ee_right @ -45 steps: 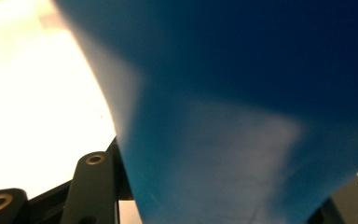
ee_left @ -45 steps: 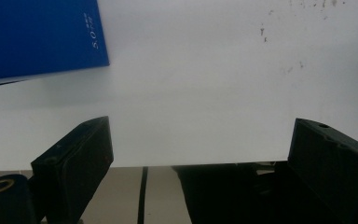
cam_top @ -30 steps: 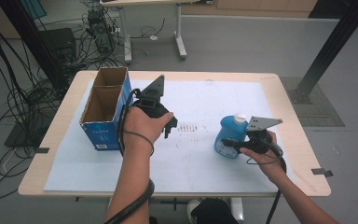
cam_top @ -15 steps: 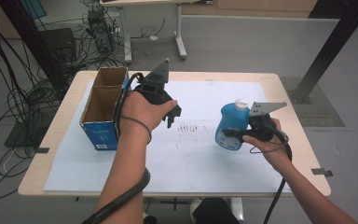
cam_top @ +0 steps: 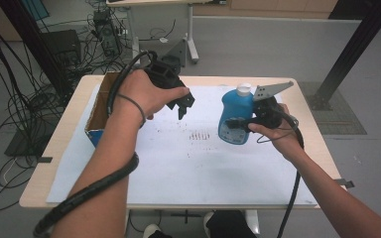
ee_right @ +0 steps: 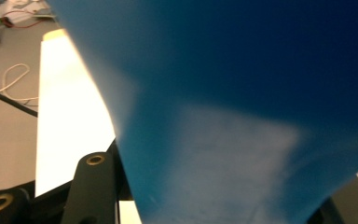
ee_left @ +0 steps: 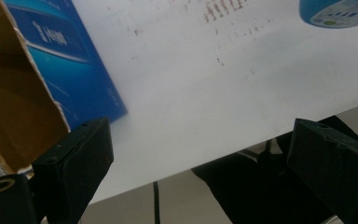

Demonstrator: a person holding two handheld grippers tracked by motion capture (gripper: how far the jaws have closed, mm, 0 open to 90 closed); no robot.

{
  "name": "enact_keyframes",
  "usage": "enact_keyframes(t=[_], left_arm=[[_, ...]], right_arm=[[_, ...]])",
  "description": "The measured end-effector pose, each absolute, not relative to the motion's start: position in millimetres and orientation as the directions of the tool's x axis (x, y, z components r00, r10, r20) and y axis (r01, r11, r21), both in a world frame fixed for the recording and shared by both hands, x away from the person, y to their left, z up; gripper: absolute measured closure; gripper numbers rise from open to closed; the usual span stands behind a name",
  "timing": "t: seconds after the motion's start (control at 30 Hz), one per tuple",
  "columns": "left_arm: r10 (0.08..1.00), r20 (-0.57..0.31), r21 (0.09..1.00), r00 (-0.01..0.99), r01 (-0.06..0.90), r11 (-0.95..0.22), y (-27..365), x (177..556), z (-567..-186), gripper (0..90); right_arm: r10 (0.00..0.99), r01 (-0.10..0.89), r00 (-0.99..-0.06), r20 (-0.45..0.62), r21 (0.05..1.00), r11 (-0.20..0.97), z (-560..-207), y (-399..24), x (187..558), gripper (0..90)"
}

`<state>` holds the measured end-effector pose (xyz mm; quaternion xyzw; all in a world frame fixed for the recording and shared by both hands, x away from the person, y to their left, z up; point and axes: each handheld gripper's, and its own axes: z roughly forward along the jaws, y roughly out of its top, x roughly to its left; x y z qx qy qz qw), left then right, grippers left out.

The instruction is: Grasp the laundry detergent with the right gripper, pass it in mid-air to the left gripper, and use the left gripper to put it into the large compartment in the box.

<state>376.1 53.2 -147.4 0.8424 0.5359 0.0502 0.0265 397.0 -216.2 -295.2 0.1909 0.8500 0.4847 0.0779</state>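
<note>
Right gripper (cam_top: 234, 124) clamping blue bottle (cam_top: 234, 116), lifting at 3 o'clock | left gripper (cam_top: 183, 103) hovering empty, jaws spread wide | cardboard box (cam_top: 99, 114) sitting at 9 o'clock

A white paper sheet (cam_top: 188, 163) with reddish-brown specks covers most of the wooden table (cam_top: 322, 148). On the floor left of the table lie tangled black cables (cam_top: 25, 114) beside a black box (cam_top: 62, 44). Beyond the table stands a white desk leg (cam_top: 191, 29); a black post (cam_top: 357, 44) rises at the table's right.
</note>
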Motion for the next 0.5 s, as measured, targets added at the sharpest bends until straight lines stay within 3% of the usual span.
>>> enact_keyframes(t=[0.5], left_arm=[[0.779,0.110,0.157,0.617,0.763,-0.627,72.3,385.0,-102.8,6.9]], right_arm=[[0.204,0.147,-0.978,0.045,0.839,0.524,-257.1,-135.8,426.8,44.2]])
